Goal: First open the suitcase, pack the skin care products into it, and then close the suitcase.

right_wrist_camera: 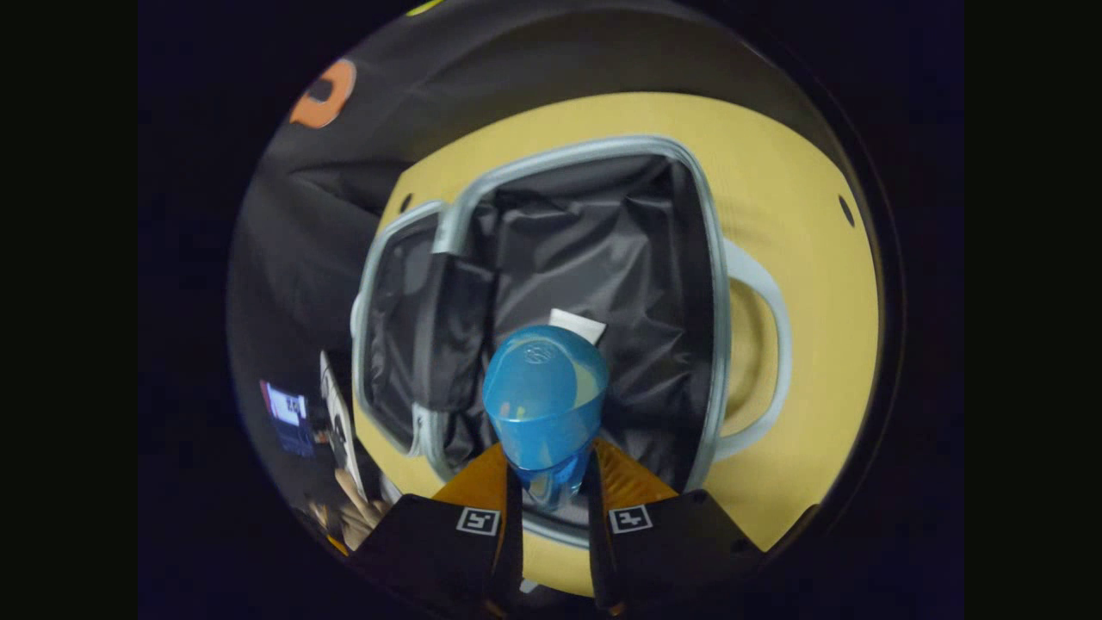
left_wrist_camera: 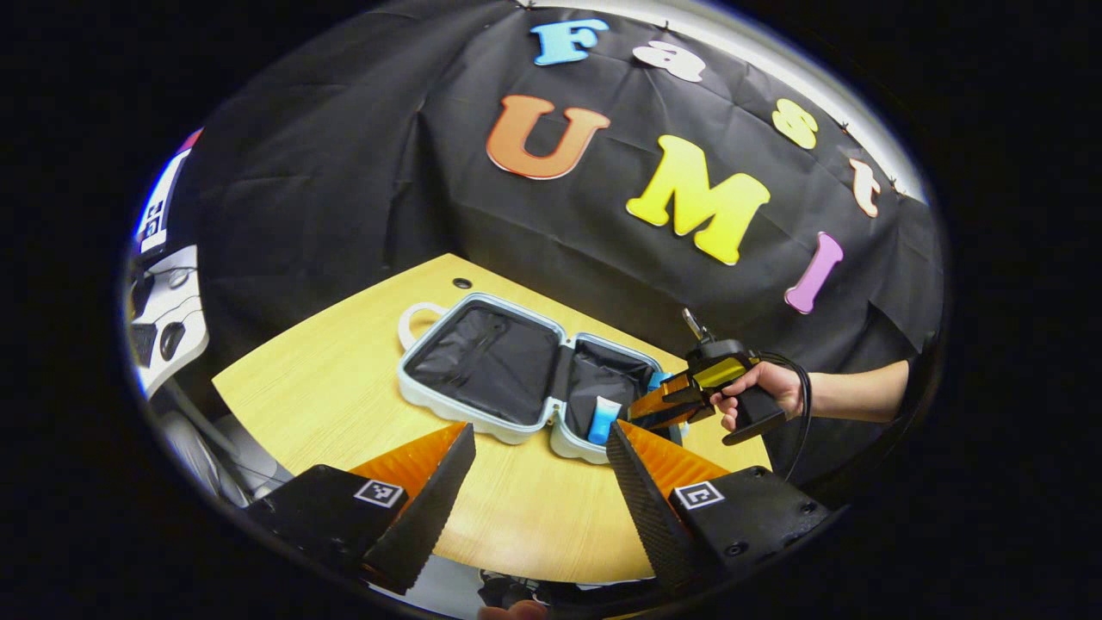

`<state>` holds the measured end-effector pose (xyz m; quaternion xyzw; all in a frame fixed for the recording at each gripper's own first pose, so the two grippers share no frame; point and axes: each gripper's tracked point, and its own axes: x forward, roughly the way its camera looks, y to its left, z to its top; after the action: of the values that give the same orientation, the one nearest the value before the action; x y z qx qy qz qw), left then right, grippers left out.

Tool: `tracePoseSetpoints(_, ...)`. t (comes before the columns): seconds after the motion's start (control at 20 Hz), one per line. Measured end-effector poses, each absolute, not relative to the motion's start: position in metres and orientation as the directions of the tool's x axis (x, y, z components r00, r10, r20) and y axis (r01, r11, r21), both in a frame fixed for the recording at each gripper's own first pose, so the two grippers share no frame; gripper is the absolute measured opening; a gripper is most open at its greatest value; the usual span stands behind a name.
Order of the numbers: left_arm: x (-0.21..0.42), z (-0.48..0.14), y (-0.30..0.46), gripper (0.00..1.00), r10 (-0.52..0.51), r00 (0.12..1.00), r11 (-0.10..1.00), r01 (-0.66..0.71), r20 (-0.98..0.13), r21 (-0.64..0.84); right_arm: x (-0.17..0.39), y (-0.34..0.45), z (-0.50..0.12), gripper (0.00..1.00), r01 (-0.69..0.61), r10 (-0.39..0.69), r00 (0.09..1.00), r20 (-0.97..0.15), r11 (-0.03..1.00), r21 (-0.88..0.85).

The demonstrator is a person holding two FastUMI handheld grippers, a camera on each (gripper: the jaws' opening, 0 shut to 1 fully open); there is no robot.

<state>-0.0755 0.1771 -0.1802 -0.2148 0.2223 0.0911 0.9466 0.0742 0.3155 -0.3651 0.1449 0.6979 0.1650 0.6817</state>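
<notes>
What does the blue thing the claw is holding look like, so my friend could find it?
Look at the wooden table, where a pale suitcase lies open with a dark lining. Over its nearer half, the right claw is shut on a small tube. It is the one bright blue thing there, with a rounded blue cap, standing out against the black cloth inside.

suitcase [left_wrist_camera: 525,379] lies open, left half bare; blue tube [left_wrist_camera: 603,419] occupies right half.

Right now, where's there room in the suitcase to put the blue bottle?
The half of the suitcase by its handle is bare lining. The other half is crowded: a tube and the right gripper holding the bottle. Table beside the handle is bare too.
</notes>
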Motion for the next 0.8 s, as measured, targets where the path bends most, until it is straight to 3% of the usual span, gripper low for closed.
tracePoseSetpoints(0.2,-0.092,-0.189,0.191,0.98,0.116,0.871,0.878,-0.315,-0.478,-0.361,0.084,0.303,-0.396,0.29,0.03,0.315,-0.017,-0.949,0.949,0.314)
tracePoseSetpoints(0.3,-0.092,-0.187,0.193,0.98,0.119,0.872,0.878,-0.316,-0.474,-0.361,0.088,0.307,-0.397,0.29,0.049,0.309,-0.008,-0.951,0.95,0.308)
tracePoseSetpoints(0.5,-0.088,-0.18,0.197,0.98,0.124,0.879,0.878,-0.314,-0.461,-0.361,0.086,0.302,-0.406,0.33,0.01,0.241,0.001,-0.971,0.971,0.241)
tracePoseSetpoints(0.6,-0.086,-0.179,0.198,0.98,0.128,0.879,0.884,-0.312,-0.46,-0.349,0.079,0.3,-0.406,0.31,0.013,0.237,-0.029,-0.971,0.971,0.237)
tracePoseSetpoints(0.8,-0.082,-0.181,0.202,0.98,0.12,0.875,0.887,-0.307,-0.468,-0.346,0.076,0.297,-0.398,0.39,0.015,0.264,-0.019,-0.964,0.965,0.263)
